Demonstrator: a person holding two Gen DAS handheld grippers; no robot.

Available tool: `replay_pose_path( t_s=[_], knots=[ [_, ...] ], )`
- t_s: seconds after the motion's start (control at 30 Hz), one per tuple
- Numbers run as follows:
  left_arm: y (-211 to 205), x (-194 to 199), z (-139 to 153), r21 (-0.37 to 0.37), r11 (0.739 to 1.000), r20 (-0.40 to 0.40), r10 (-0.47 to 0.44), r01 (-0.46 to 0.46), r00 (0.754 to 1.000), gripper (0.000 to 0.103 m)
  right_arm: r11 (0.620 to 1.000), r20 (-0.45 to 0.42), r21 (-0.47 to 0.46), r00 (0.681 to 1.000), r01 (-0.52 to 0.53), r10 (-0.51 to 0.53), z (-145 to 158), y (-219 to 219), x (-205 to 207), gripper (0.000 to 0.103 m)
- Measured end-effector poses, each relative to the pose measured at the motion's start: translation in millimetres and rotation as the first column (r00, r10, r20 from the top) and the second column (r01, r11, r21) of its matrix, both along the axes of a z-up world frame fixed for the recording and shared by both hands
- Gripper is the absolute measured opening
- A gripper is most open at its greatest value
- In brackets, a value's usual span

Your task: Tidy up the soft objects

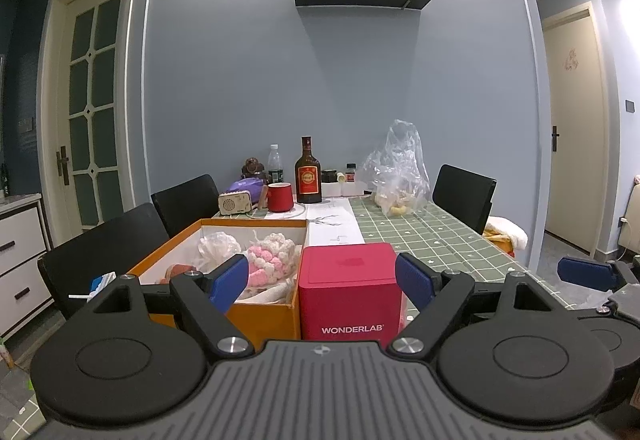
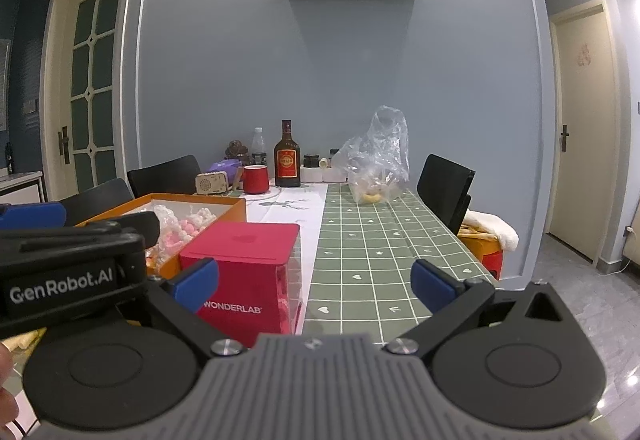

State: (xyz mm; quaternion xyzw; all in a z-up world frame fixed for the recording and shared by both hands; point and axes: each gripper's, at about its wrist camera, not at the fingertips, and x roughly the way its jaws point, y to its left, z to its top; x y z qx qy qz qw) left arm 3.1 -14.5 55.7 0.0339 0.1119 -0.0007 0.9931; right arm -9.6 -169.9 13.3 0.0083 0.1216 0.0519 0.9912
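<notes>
Left wrist view: the left claw [image 1: 321, 282] stands with its blue pads apart and nothing between them, held level just short of the red box [image 1: 349, 290] marked WONDERLAB, which sits at the near edge of the counter [image 1: 440, 236]. Touching the red box on its left is the orange box [image 1: 256, 310], open on top, holding the soft things: pink-and-white yarn [image 1: 268, 264], a crumpled clear bag [image 1: 216, 248] and cloth under them. At the far right of this view a blue pad of the right claw [image 1: 584, 274] shows, off the counter's right edge. In the right wrist view the right claw [image 2: 316, 282] is likewise spread wide and empty, pointing over the bare green checked cloth [image 2: 380, 240] to the right of the red box; that stretch lies open as far as a plastic bag [image 2: 378, 160]. Beyond, by the wall, stand a red mug [image 1: 279, 197], a brown bottle [image 1: 308, 176] and a small radio [image 1: 235, 202]. Black chairs [image 1: 464, 196] flank both long edges.
</notes>
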Motion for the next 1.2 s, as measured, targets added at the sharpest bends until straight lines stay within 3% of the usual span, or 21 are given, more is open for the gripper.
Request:
replay_pose_path(
  t_s=[1.2],
  knots=[
    [9.0, 3.2, -14.2, -0.015, 1.0, -0.023, 0.004, -0.004, 1.0, 0.097, 1.0, -0.028, -0.03, 1.0, -0.008, 0.007, -10.7, 5.2, 14.2, 0.1]
  ],
)
